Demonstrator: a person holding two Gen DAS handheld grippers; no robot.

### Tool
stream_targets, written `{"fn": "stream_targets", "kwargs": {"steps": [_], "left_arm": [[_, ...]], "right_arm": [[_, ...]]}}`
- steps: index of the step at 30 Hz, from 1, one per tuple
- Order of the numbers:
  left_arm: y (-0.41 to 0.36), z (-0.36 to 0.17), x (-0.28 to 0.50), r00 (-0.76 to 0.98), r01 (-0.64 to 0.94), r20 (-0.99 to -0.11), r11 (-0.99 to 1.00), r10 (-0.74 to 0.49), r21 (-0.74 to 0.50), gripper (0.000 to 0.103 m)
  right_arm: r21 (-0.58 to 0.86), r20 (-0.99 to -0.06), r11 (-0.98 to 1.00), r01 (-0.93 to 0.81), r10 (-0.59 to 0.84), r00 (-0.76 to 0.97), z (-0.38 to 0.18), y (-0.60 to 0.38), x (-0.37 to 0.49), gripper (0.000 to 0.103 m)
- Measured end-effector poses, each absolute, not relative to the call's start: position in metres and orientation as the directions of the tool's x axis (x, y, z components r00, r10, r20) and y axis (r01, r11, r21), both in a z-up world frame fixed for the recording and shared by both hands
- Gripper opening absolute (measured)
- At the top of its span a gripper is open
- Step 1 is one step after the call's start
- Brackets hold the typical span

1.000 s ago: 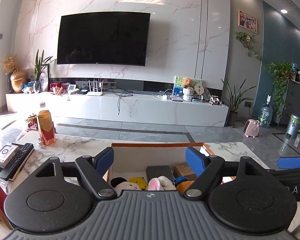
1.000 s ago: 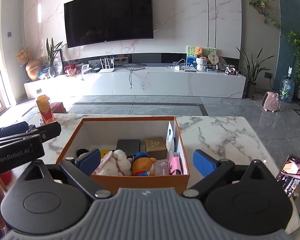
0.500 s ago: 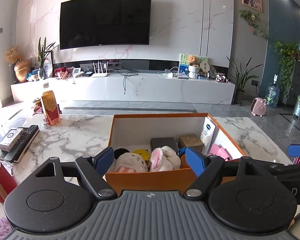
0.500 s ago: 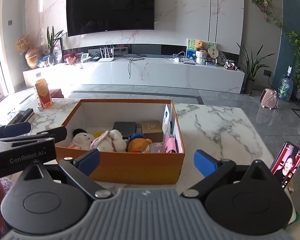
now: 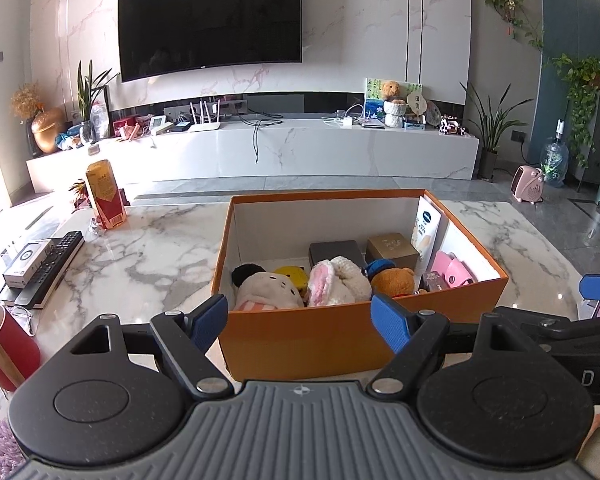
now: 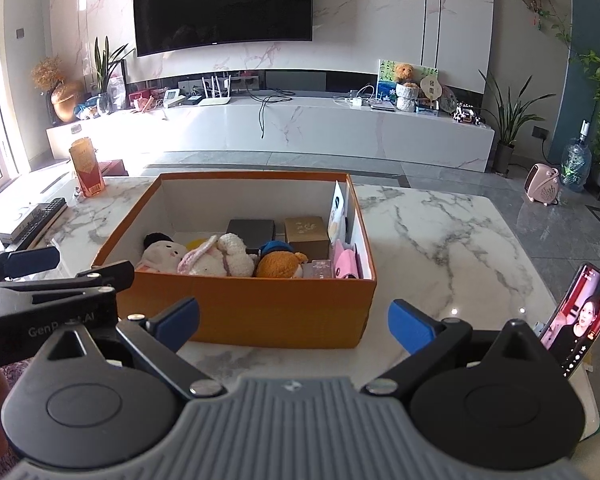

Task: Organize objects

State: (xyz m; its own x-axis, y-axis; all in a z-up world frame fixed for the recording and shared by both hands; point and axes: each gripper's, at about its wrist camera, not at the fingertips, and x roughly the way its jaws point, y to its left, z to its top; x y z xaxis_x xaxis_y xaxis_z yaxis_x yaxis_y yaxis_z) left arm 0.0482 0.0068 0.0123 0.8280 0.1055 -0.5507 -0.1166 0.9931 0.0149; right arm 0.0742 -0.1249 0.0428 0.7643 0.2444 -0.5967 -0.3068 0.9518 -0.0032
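Both grippers gape empty, left gripper [image 5: 298, 322] and right gripper [image 6: 294, 324], before a rectangular orange cardboard box [image 6: 260, 312] of fuzzy plush toys [image 5: 336, 284] on the glossy marble desk [image 6: 440, 240].

A box [image 5: 300, 340] sits near the middle of the surface [image 5: 148, 248], packed with soft toys [image 5: 320, 284] along its near side, two small boxes [image 5: 392, 244] behind them and a packet [image 5: 426, 228] upright against its right wall. To the box's left lie a remote [image 5: 52, 268] and, farther back, a carton [image 5: 105, 194]; a mug [image 5: 8, 344] stands at the near left edge. A phone [image 6: 576, 316] leans at the surface's right edge. Beyond, a television [image 5: 210, 26] hangs above a long cabinet [image 5: 260, 152].
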Motion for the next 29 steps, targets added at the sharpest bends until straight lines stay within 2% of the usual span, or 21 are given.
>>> {"fn": "stream_targets", "kwargs": {"steps": [29], "left_arm": [[0.0032,0.0121,0.0495,0.827,-0.083,-0.554,0.996,0.094,0.045,0.093]], "right_arm": [[-0.014,-0.614,0.953,-0.304,0.231,0.754,0.0369,-0.1252,0.0772,0.101]]}}
